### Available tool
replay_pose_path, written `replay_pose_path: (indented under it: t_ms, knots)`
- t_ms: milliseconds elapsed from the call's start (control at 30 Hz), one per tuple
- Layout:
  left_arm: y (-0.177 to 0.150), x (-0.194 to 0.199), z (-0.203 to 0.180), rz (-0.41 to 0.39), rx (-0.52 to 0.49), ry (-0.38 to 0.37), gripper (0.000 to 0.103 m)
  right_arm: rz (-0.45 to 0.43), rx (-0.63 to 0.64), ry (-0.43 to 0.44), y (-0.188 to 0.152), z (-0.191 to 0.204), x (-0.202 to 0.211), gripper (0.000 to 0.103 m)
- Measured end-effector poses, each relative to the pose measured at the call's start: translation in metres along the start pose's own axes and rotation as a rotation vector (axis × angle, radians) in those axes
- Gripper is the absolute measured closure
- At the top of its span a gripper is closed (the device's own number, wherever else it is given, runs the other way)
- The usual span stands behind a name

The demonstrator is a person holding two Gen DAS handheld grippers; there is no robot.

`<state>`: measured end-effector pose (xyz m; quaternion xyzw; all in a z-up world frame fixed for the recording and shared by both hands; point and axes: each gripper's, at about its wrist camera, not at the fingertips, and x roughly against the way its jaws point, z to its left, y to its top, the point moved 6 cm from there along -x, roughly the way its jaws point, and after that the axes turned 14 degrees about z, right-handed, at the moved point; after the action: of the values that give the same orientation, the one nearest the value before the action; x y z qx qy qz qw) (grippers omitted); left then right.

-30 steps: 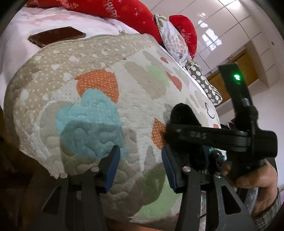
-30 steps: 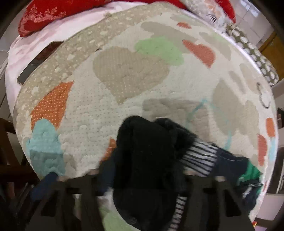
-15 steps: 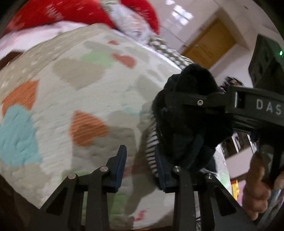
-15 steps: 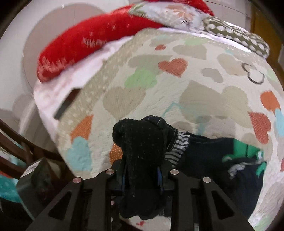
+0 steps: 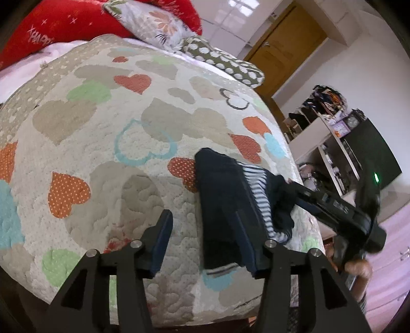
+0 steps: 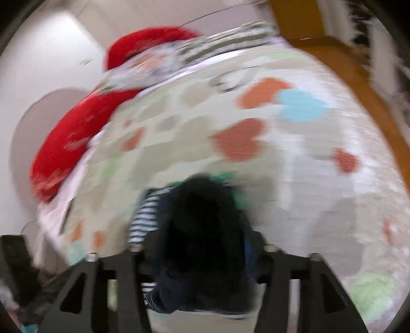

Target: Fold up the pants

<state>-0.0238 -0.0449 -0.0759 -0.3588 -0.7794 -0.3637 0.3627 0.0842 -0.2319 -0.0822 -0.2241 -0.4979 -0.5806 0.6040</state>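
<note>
Gripping a bunched end of the dark pants (image 5: pixel 225 205), the right hand-held gripper (image 6: pixel 200 258) is clamped on the cloth, its view badly smeared by motion. From the left wrist view the pants hang off that grip and trail down onto the quilt (image 5: pixel 102 143) near the bed's front right edge, a striped band (image 5: pixel 256 189) showing along one side.

The left hand-held gripper (image 5: pixel 205 240) is spread wide, holding nothing; its right finger sits just beside or against the dark fabric (which of the two I cannot tell), the left one over bare quilt.

The step in hand looks like spreading the garment out before any fold. Done well, that means the free gripper taking a second corner or the waistband edge, not a thick wad, then both drawing apart so the cloth lies flat and the legs line up. Pinching only one layer matters; a bunched grab would probably carry wrinkles into the fold.

Around: a red pillow (image 5: pixel 77 23), a floral cushion (image 5: pixel 153 25) and a spotted cushion (image 5: pixel 225 66) at the head of the bed, well apart from the work. Cluttered shelves (image 5: pixel 333 143) stand beyond the right edge. A bit of green cloth (image 6: pixel 223 176) peeks from behind the pants and could get caught up.
</note>
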Motion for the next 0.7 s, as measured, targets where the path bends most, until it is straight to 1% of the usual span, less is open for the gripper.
replay_pose_path:
  t_ms: [33,67,133,167,200,267,333,400,433,467,500,533,600,633,700]
  knots:
    - [0.003,-0.003,-0.001,0.008,0.004,0.005,0.055,-0.031,-0.035,-0.012,-0.001,-0.01,0.005,0.043]
    - [0.006,-0.006,-0.003,0.015,0.0,0.016,0.055,-0.065,-0.074,0.0,-0.002,-0.021,0.013,0.043]
    - [0.007,-0.013,-0.015,0.028,-0.029,0.044,0.055,-0.125,-0.114,0.059,-0.003,-0.031,0.029,0.043]
    - [0.007,-0.017,-0.022,0.035,-0.045,0.044,0.055,-0.157,-0.108,0.111,-0.003,-0.029,0.038,0.044]
    - [0.006,-0.021,-0.03,0.043,-0.062,0.04,0.055,-0.181,-0.085,0.175,-0.003,-0.023,0.047,0.05]
    - [0.0,-0.032,-0.048,0.061,-0.107,0.041,0.055,-0.178,-0.037,0.278,-0.005,-0.011,0.053,0.056]
    - [-0.005,-0.045,-0.056,0.083,-0.134,0.083,0.055,-0.136,-0.004,0.379,-0.011,0.0,0.049,0.057]
    - [-0.009,-0.067,-0.046,0.121,-0.13,0.202,0.054,-0.096,-0.007,0.427,-0.016,0.004,0.037,0.057]
    - [-0.01,-0.078,-0.038,0.147,-0.117,0.236,0.05,-0.078,-0.016,0.434,-0.018,0.0,0.029,0.057]
    - [-0.011,-0.084,-0.032,0.159,-0.098,0.228,0.047,-0.054,-0.032,0.432,-0.02,-0.004,0.02,0.057]
    - [-0.011,-0.085,-0.027,0.158,-0.08,0.205,0.046,-0.025,-0.056,0.421,-0.021,-0.011,0.01,0.057]
    - [-0.01,-0.082,-0.024,0.16,-0.063,0.179,0.046,0.002,-0.087,0.391,-0.024,-0.021,0.0,0.057]
    - [-0.007,-0.074,-0.023,0.151,-0.052,0.164,0.046,0.021,-0.14,0.315,-0.032,-0.041,-0.011,0.056]
    - [-0.007,-0.07,-0.023,0.149,-0.053,0.146,0.047,0.017,-0.155,0.299,-0.034,-0.05,-0.012,0.055]
    - [-0.006,-0.06,-0.025,0.143,-0.057,0.108,0.047,0.017,-0.184,0.31,-0.037,-0.062,-0.014,0.052]
